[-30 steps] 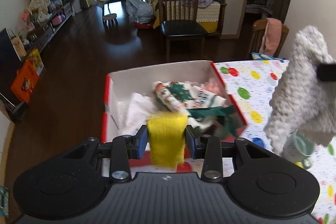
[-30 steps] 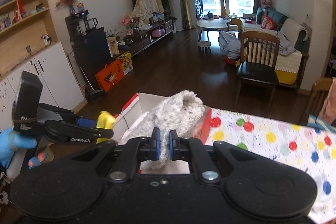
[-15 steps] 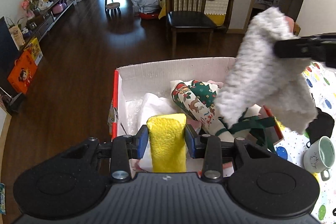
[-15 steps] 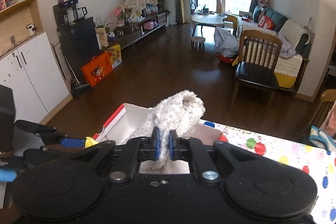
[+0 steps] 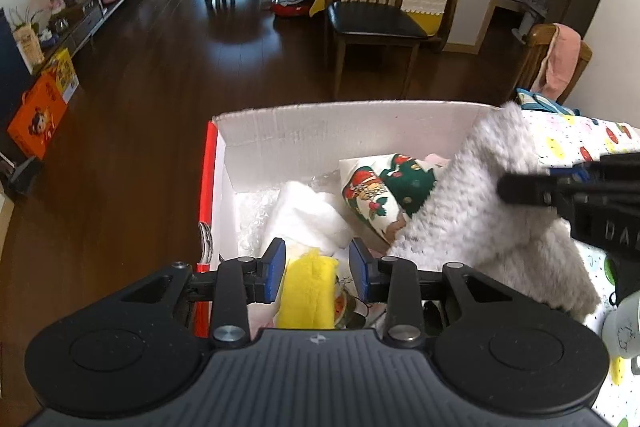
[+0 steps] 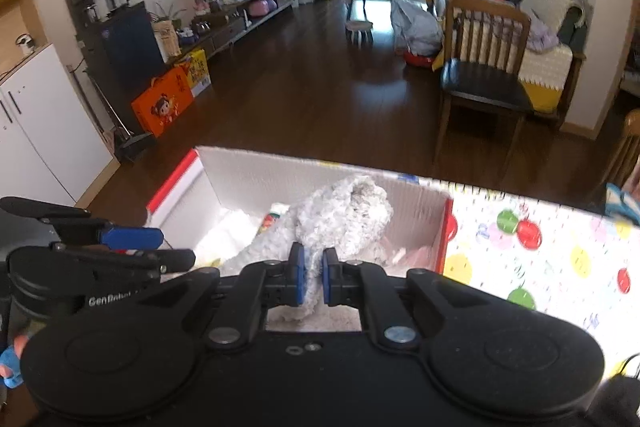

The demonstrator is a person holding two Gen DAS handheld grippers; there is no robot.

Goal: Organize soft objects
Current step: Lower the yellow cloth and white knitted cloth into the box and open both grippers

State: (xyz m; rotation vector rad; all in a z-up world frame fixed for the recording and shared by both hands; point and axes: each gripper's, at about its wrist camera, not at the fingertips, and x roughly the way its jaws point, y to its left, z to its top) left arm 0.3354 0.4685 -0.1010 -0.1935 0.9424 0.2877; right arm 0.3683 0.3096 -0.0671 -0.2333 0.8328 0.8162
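A white cardboard box with red sides (image 5: 320,139) (image 6: 320,173) stands at the table's left end. It holds white padding (image 5: 308,215) and a Christmas-print cloth (image 5: 380,187). A yellow fuzzy cloth (image 5: 310,291) lies in the box near its front, between the fingers of my left gripper (image 5: 318,269), which is open and not touching it. My right gripper (image 6: 313,279) is shut on a grey fluffy cloth (image 6: 344,211) (image 5: 472,223) and holds it low over the box's right half.
The table carries a polka-dot cloth (image 6: 540,255) to the right of the box. A pale mug (image 5: 622,331) stands near the front right. A wooden chair (image 5: 372,11) and dark floor lie beyond the table edge.
My left gripper has opened and let go of the yellow cloth, which now lies in the box. My right gripper has moved left and down over the box with the grey cloth.
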